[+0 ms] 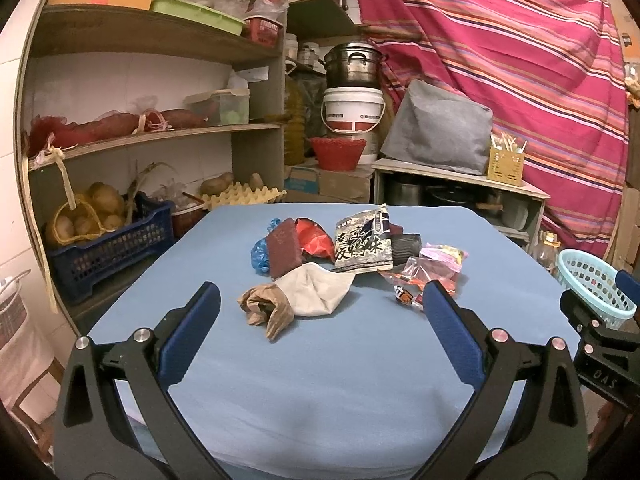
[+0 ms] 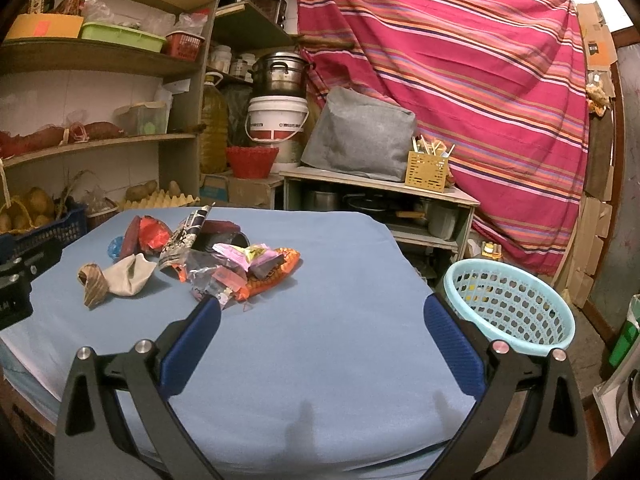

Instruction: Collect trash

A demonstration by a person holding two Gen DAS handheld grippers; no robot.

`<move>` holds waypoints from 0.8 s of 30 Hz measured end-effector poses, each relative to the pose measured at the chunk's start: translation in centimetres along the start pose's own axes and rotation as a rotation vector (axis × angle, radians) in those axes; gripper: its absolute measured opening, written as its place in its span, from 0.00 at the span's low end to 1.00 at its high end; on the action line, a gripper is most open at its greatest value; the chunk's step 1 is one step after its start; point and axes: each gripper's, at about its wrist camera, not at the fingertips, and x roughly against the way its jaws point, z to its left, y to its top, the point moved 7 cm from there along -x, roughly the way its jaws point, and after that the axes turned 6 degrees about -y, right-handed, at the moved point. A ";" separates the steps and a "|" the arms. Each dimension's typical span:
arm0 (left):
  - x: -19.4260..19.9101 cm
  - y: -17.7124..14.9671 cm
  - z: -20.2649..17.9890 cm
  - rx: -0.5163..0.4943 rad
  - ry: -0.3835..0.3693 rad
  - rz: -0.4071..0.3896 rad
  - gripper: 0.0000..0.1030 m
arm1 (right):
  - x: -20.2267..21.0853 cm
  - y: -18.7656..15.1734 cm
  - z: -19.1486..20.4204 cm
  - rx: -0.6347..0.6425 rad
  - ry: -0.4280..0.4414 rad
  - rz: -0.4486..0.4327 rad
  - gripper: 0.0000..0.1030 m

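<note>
Nearest, both tools show black angular metal arms with silver rivets and ribbed blue pads. The left gripper (image 1: pixel 320 296) is spread wide with nothing between its pads, hovering over the smooth light-blue cloth of the table (image 1: pixel 320 380); the right gripper (image 2: pixel 320 308) is likewise spread and empty above the same cloth.

Just beyond the left gripper lies a crumpled brown paper wad (image 1: pixel 266 310), touching a soft, wrinkled off-white cloth piece (image 1: pixel 316 290). By the left gripper's right pad sits a clear crinkled wrapper with orange print (image 1: pixel 416 280). Behind these the trash bunches together: a dark red rough-textured scouring pad (image 1: pixel 282 250) leaning against a blue knotted plastic bag (image 1: pixel 258 254), a glossy red plastic bag (image 1: pixel 316 240), and an upright, creased silver-grey snack packet (image 1: pixel 362 240) bearing large black Chinese characters I cannot read with certainty. Next to it is a black ribbed cup-like piece (image 1: pixel 406 246) and a pink-and-yellow wrapper (image 1: pixel 444 254).

Off the table's right edge stands a pale turquoise perforated plastic basket (image 2: pixel 508 304), round and seemingly empty.

Farther back, a white plastic bucket (image 1: pixel 352 110) with a red label carries a dull steel pot (image 1: pixel 352 64); a red-striped woven cloth (image 1: pixel 500 60) hangs behind.
</note>
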 end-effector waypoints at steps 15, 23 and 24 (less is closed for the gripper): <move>0.1 0.0 0.3 -0.002 0.005 0.004 0.95 | 0.0 0.0 0.1 0.002 -0.002 0.000 0.96; 0.2 -0.1 0.2 -0.005 0.005 0.008 0.95 | -0.5 -0.2 0.3 0.002 -0.001 0.002 0.96; 0.2 -0.1 0.1 -0.006 0.005 0.009 0.95 | -0.5 -0.2 0.3 0.002 -0.001 0.003 0.96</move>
